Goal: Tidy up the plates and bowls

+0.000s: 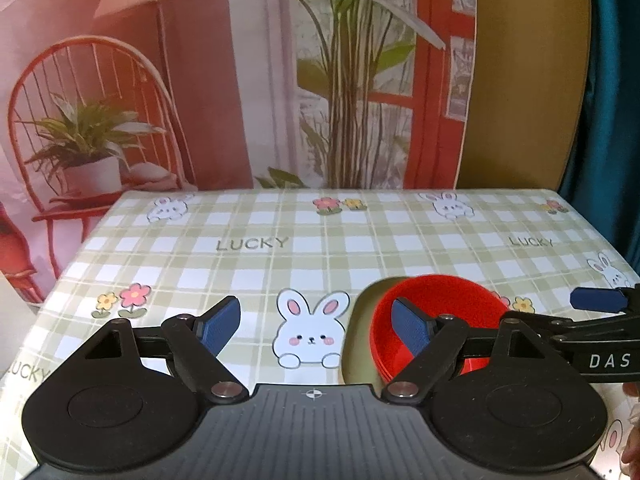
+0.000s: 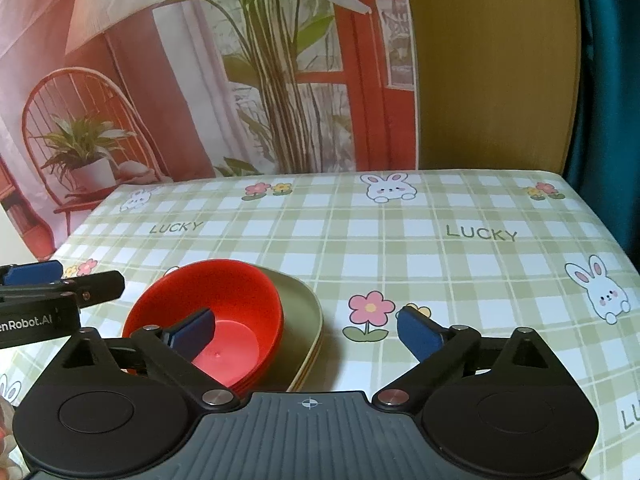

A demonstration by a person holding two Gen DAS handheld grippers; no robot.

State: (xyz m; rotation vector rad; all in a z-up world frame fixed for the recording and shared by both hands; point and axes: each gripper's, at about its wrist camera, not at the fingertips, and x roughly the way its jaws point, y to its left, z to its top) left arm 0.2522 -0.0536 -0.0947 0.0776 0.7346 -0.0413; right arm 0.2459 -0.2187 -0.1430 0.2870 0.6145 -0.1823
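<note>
A stack of red bowls (image 2: 224,312) sits on a stack of pale green plates (image 2: 304,316) on the checked tablecloth. In the left wrist view the red bowls (image 1: 440,304) and the plate rim (image 1: 358,344) lie at the right, behind my right finger. My left gripper (image 1: 316,326) is open and empty, just left of the stack. My right gripper (image 2: 304,330) is open and empty; its left finger hangs over the bowl, its right finger over the cloth. Each gripper shows at the edge of the other's view: the right one (image 1: 596,300), the left one (image 2: 36,272).
The table (image 2: 440,240) wears a green plaid cloth with rabbits, flowers and "LUCKY" print. A printed backdrop (image 1: 200,80) with a chair and plants hangs behind the far edge. A teal curtain (image 2: 608,80) hangs at the right.
</note>
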